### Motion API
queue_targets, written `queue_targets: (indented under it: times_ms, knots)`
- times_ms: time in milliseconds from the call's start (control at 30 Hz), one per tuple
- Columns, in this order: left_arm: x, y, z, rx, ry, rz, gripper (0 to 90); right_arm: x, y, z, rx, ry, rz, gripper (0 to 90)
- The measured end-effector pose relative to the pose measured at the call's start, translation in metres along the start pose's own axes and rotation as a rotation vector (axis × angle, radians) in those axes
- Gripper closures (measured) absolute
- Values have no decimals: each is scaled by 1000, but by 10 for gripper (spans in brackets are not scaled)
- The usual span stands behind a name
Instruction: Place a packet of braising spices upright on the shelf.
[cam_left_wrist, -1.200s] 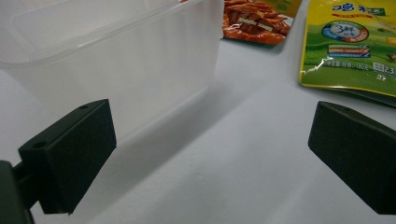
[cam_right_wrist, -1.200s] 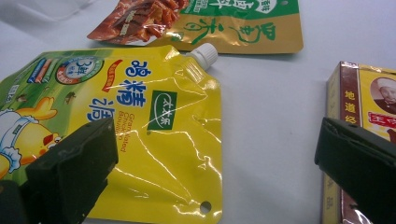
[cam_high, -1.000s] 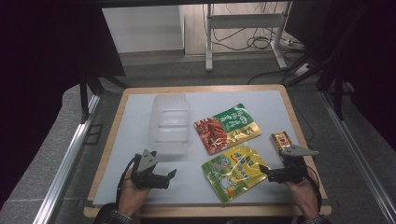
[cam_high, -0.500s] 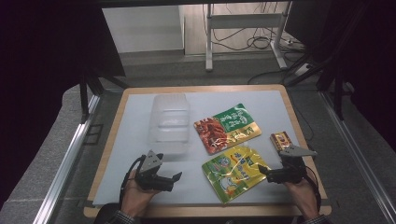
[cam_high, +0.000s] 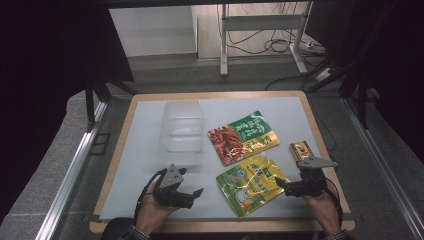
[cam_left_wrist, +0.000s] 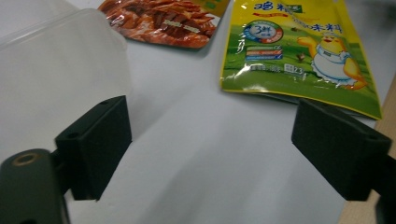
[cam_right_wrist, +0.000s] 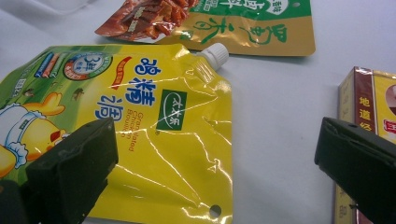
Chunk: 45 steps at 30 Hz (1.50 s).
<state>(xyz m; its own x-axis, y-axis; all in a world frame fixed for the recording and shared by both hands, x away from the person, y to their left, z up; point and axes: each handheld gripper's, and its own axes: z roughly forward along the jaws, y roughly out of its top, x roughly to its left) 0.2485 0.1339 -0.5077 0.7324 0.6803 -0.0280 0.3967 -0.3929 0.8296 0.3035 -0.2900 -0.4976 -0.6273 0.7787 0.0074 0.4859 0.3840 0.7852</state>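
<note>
The surface (cam_high: 145, 150) is a pale sheet on a wooden board, and on it lies a clear plastic container (cam_high: 181, 132), the biggest thing, at the left half. To its right are two flat pouches: a red and green pouch (cam_high: 243, 137) farther from the person, and a yellow pouch (cam_high: 252, 183) with a white spout nearer, close to the front edge. A small snack box (cam_high: 300, 151) lies at the right edge.

Compared with a second ago, the left tongs (cam_high: 192, 196) have shifted a little to the right, toward the yellow pouch, and their jaws have just been closing slightly; they stay spread, with only bare surface between them. The right tongs (cam_high: 281, 186) have not moved: they are spread, at the right edge of the yellow pouch, perhaps not touching it, though the view is too small to be sure.

I judge that both hands are approaching the yellow pouch, and no grasp is made yet.
</note>
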Motion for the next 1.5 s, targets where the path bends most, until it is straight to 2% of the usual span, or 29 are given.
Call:
queue_targets:
  times_ms: [200,433,533,600,767,900,933,967,1200,1500]
  knots:
    - [-8,5,6,4,-45,23,209,0,0,0,2,3,-1,0]
    - [-16,9,13,-1,-62,40,359,1,0,1,6,7,-2,0]
    - [-18,11,17,0,-70,40,393,1,0,1,8,10,-2,0]
    - [-21,12,22,11,-80,46,451,1,0,2,11,13,-3,0]
    - [-26,14,29,1,-112,49,576,2,0,2,14,14,-8,0]
    - [-29,16,34,3,-121,65,675,2,0,2,14,13,-9,0]
    - [-30,16,36,5,-124,71,675,2,0,2,15,13,-10,0]
    - [-32,17,39,5,-130,77,720,2,0,2,18,14,-13,0]
    - [-37,21,51,-1,-152,84,891,2,0,3,19,16,-14,0]
    - [-39,25,69,-9,-165,78,900,3,0,4,20,19,-16,0]
